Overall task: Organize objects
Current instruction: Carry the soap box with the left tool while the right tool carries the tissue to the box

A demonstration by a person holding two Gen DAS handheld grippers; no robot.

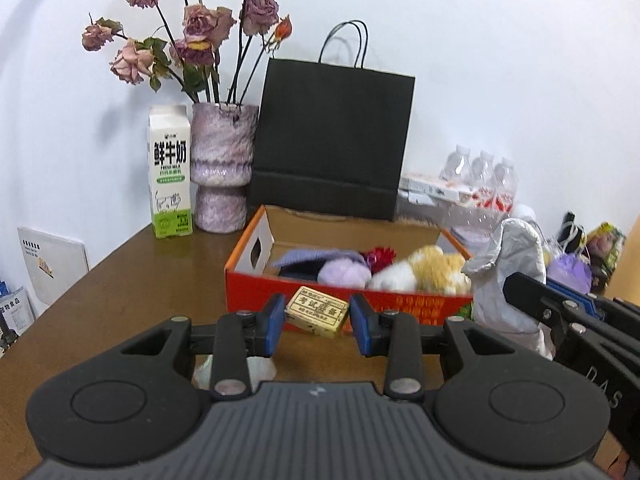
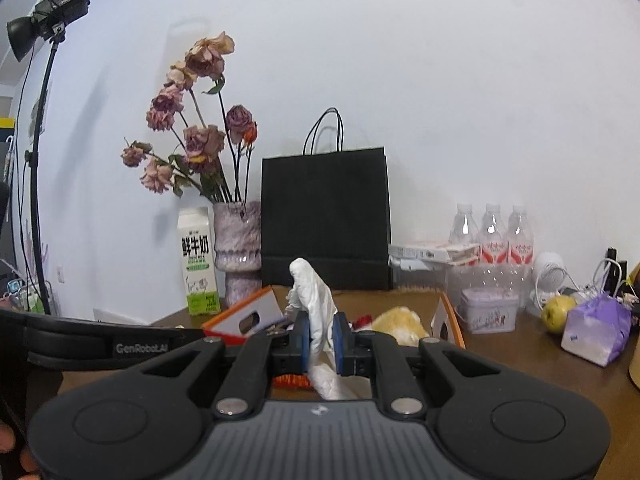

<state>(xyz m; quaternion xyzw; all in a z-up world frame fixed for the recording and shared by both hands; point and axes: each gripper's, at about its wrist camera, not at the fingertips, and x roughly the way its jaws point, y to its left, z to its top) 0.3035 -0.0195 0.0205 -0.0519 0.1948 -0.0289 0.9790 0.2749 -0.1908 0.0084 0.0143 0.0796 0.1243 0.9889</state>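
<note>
A plain white wall [image 2: 460,100] stands beyond the jaws, behind a brown wooden worktop [image 1: 132,280]; a studio lamp [image 2: 48,16] on a stand rises far left.

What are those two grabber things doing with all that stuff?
A person is tidying up with a grabber in each hand. The left gripper is pinching a small yellowish eraser, held just in front of the orange box that already holds fluffy toys. The right gripper is squeezing a crumpled white paper near the same box. Neither thing is in the box yet.
</note>
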